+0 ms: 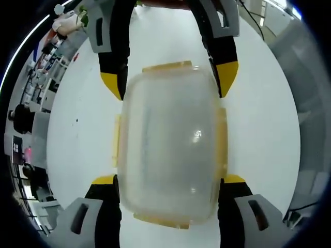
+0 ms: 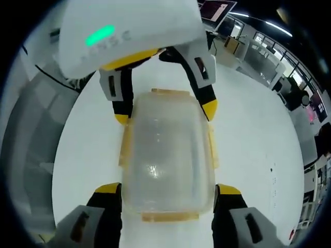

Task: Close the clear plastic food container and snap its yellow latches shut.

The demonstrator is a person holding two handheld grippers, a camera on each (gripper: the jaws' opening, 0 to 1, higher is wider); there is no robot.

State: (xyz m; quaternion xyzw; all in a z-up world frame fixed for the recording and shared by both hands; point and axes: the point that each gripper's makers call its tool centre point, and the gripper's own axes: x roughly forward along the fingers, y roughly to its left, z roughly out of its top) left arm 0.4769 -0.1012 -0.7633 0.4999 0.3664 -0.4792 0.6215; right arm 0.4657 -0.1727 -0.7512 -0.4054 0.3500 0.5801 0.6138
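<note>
The clear plastic food container [image 1: 170,144] lies on the white table with its lid on. Yellow latches [image 1: 166,66] show along all its edges. My left gripper [image 1: 168,179] straddles the near end, its yellow-tipped fingers [image 1: 103,180] touching both long sides. My right gripper [image 1: 169,80] comes in from the opposite end and clasps the far corners the same way. In the right gripper view the container [image 2: 168,160] sits between my right gripper [image 2: 168,189] at the bottom and the left gripper [image 2: 165,111] at the top. A yellow latch [image 2: 169,216] juts out at the near end.
The white table [image 1: 77,134] spreads out on both sides of the container. Desks, chairs and monitors [image 2: 217,10] stand at the room's far edges. A cable [image 2: 57,77] trails beside the left gripper's body.
</note>
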